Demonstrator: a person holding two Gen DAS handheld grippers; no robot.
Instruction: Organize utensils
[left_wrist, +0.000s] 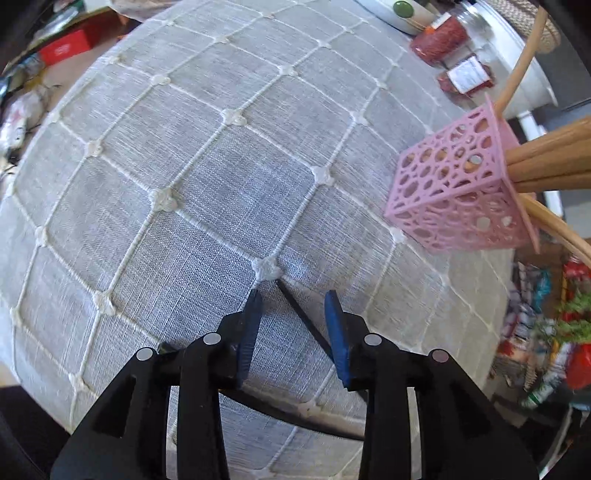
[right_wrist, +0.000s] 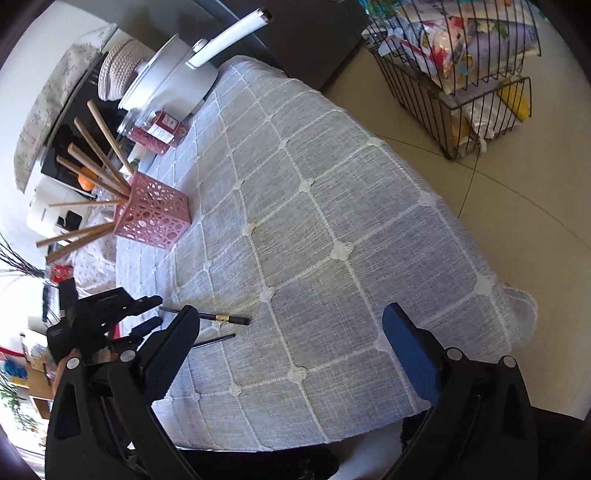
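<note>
A pink perforated holder (left_wrist: 456, 184) stands on the grey tablecloth with several wooden utensil handles (left_wrist: 546, 158) in it; it also shows in the right wrist view (right_wrist: 153, 214). Two black chopsticks lie on the cloth: one (left_wrist: 304, 319) runs between my left gripper's fingers, and in the right wrist view one with a gold band (right_wrist: 225, 317) lies beside a plain one (right_wrist: 214, 341). My left gripper (left_wrist: 293, 299) is open, low over the chopstick; it also shows in the right wrist view (right_wrist: 147, 314). My right gripper (right_wrist: 291, 317) is wide open and empty above the cloth.
A white pan (right_wrist: 173, 81), a woven mat (right_wrist: 118, 70) and jars of red spice (left_wrist: 439, 37) stand at the far end of the table. A wire basket (right_wrist: 461, 92) of packets stands on the floor beside the table edge (right_wrist: 491, 284).
</note>
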